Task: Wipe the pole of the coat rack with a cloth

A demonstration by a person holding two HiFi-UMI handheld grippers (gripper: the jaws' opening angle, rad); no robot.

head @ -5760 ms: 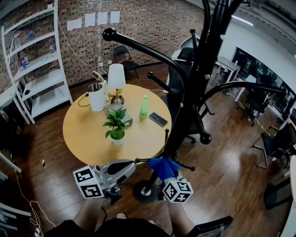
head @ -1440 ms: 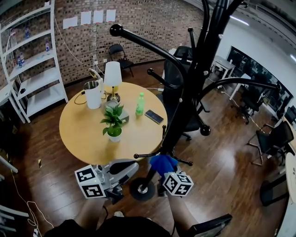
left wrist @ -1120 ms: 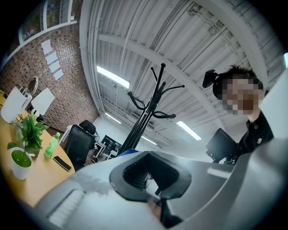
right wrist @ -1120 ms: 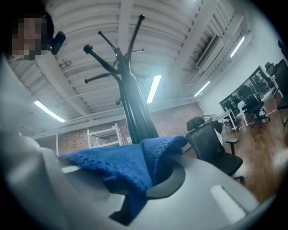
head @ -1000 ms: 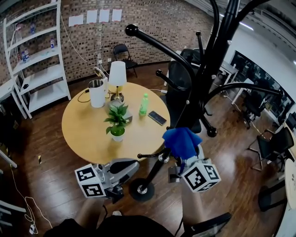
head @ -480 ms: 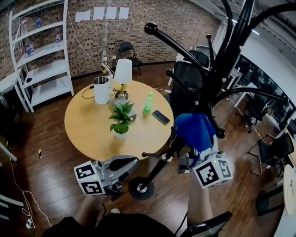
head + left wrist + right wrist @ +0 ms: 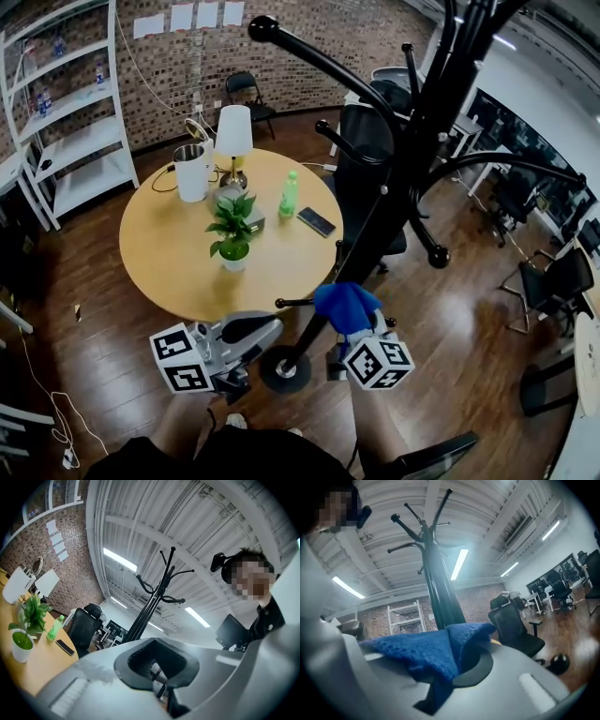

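The black coat rack pole (image 7: 375, 239) rises at a slant from its round base (image 7: 284, 368) to curved hooks overhead. My right gripper (image 7: 350, 325) is shut on a blue cloth (image 7: 344, 304), which rests against the lower pole just above the short lower pegs (image 7: 291, 303). In the right gripper view the blue cloth (image 7: 423, 652) drapes over the jaws of my right gripper (image 7: 457, 667), with the pole (image 7: 441, 595) right behind it. My left gripper (image 7: 267, 327) hangs low to the left of the base, jaws together and holding nothing. The left gripper view shows the pole (image 7: 151, 606) at a distance.
A round wooden table (image 7: 173, 267) stands left of the rack, carrying a potted plant (image 7: 232, 234), a lamp (image 7: 232, 136), a white kettle (image 7: 192, 171), a green bottle (image 7: 290, 194) and a phone (image 7: 316, 221). White shelving (image 7: 70, 141) lines the brick wall. A black office chair (image 7: 361, 131) stands behind the rack.
My right gripper carried the blue cloth up the pole over the last second, then slid back down to the lower pole. The left gripper has stayed put.
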